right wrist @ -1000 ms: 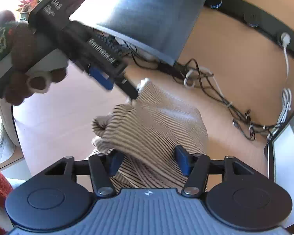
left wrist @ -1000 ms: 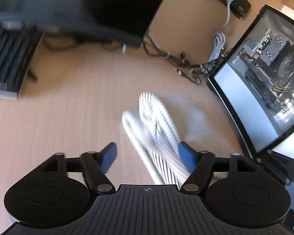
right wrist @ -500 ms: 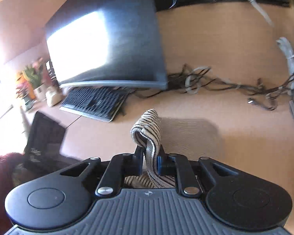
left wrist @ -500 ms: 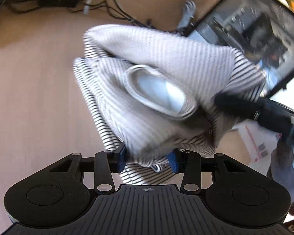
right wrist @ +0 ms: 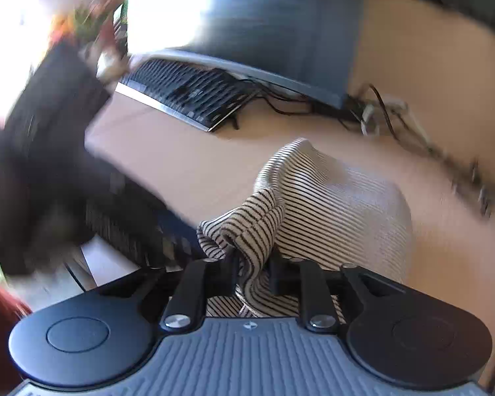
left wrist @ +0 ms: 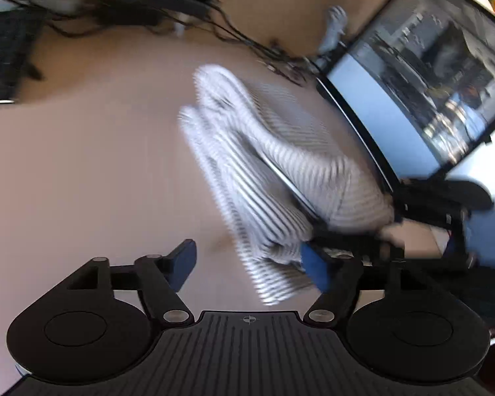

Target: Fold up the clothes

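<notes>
Item: one cream knit garment with thin dark stripes (right wrist: 330, 198), bunched and partly doubled over on the light wooden desk (left wrist: 82, 171), lying toward the desk's right side, near the edge where a dark-framed monitor showing a computer interior (left wrist: 422, 76) stands

Progress, as a judgement: folding is under way but far from done; the cloth sits in a rounded heap with loose rolled edges, no flat rectangle yet; it has still to be laid flat, squared and given its last folds

Tools: two hand-held grippers
- left gripper (left wrist: 247, 264): jaws opening, spread wide; the striped hem lies between them, against the right pad, but nothing is pinched, so it counts as released
- right gripper (right wrist: 252, 272): jaws easing apart yet close together, a twisted fold of the striped cloth pinched between the pads; grasping the garment

Count of other things:
- monitors: two, the second a dark curved screen on a grey stand (right wrist: 264, 23) at the desk's back edge
- black keyboard (right wrist: 188, 94): one, at the back left
- tangle of dark and white cables (right wrist: 389, 112): one cluster along the back edge; the number of cables cannot be told through the blur
</notes>
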Motion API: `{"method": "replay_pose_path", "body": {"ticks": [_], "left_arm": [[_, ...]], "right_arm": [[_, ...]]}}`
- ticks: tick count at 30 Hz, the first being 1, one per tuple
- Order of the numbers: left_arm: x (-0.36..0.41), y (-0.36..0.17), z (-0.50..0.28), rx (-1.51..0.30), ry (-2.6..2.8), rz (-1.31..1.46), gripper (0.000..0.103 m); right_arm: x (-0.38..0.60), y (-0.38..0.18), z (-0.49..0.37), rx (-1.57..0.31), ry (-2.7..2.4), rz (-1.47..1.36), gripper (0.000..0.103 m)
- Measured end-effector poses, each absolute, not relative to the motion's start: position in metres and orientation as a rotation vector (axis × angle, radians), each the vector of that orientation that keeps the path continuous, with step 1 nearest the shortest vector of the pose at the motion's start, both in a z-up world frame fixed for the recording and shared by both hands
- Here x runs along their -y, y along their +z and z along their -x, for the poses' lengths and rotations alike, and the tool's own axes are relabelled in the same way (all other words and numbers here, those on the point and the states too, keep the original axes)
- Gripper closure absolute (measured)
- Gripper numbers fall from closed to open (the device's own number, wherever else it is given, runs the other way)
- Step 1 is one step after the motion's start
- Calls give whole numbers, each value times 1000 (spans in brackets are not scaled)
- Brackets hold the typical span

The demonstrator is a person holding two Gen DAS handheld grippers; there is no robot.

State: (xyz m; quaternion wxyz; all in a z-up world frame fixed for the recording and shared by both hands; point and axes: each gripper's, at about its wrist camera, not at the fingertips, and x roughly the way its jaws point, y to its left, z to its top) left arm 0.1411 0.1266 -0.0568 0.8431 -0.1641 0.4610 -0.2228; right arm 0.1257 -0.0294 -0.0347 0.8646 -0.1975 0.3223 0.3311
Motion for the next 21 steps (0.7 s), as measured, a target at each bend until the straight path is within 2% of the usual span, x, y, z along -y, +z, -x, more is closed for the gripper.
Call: {"method": "replay_pose_path", "body": {"ticks": [2, 4, 9, 13, 16, 17, 18, 20, 21], "left_arm": [[-140, -46, -144, -947, -433, 385, 15], [-146, -32, -147, -905, -412, 410, 13], [-122, -4, -159, -834, -451, 378, 13], [-92, -9, -164, -868, -470, 286, 13], [-81, -24, -165, -911, -438, 231, 23], [-81, -29, -165, -926, -420, 216, 32], [-80, -35, -167, -942, -400, 203, 32], [-87, -42, -166, -951, -396, 230, 32], [-90, -44, -166, -952, -398, 241, 32]], "right_arm": [[19, -42, -117, -650, 704, 503, 68], [10, -49, -111, -637, 713, 568, 64], [1, -54, -109, -634, 724, 610, 61], [0, -52, -112, -639, 731, 602, 60], [4, -50, -112, -635, 732, 597, 58], [7, -49, -112, -633, 735, 585, 55], [11, -47, -112, -631, 738, 571, 53], [24, -41, -113, -649, 760, 510, 33], [36, -38, -115, -667, 765, 460, 28]]}}
